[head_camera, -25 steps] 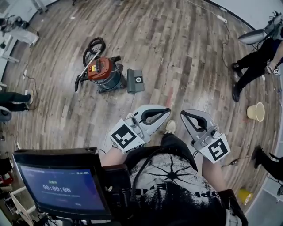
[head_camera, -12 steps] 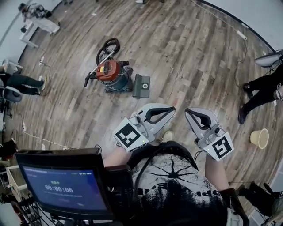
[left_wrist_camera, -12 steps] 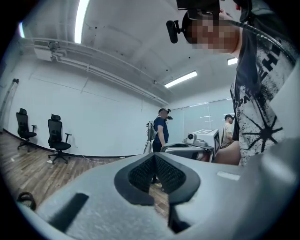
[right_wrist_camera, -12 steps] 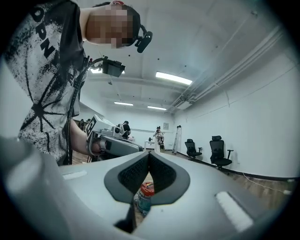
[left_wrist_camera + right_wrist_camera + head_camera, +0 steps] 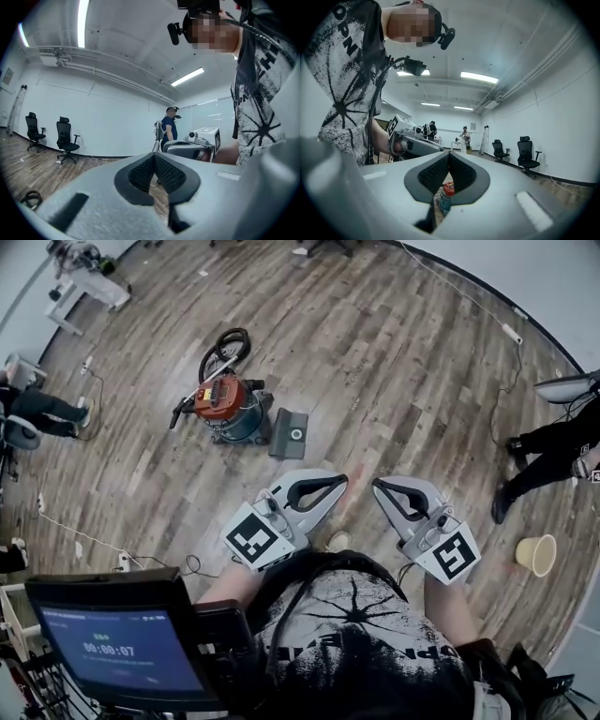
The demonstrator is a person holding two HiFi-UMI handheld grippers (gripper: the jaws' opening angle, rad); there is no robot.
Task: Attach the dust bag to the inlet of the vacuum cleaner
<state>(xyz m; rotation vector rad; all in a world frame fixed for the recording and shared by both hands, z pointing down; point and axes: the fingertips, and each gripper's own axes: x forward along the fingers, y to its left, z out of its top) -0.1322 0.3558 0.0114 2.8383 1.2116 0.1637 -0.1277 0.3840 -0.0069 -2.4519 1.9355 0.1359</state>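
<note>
The vacuum cleaner [image 5: 225, 405], a blue-grey drum with a red lid and a black hose [image 5: 223, 348], stands on the wooden floor far ahead. Beside it on the right lies the flat grey dust bag [image 5: 288, 434] with a round collar hole. My left gripper [image 5: 343, 481] and right gripper [image 5: 377, 486] hover side by side near my body, well short of both, pointing level. Both are shut and empty. In the left gripper view its jaws [image 5: 153, 157] meet at the tips. The right gripper [image 5: 448, 154] frames the vacuum cleaner [image 5: 446, 194] in the gap below its shut tips.
A monitor [image 5: 122, 645] sits at my lower left. A beige bucket [image 5: 536, 554] stands on the floor at right near a person's legs [image 5: 548, 442]. Another person [image 5: 33, 409] sits at far left. Cables and a power strip [image 5: 122, 562] lie on the floor. Office chairs [image 5: 65, 136] line the wall.
I have turned and stepped, so the room has shifted round in the head view. Both grippers swung along together and stayed shut. The vacuum cleaner and bag have not moved on the floor.
</note>
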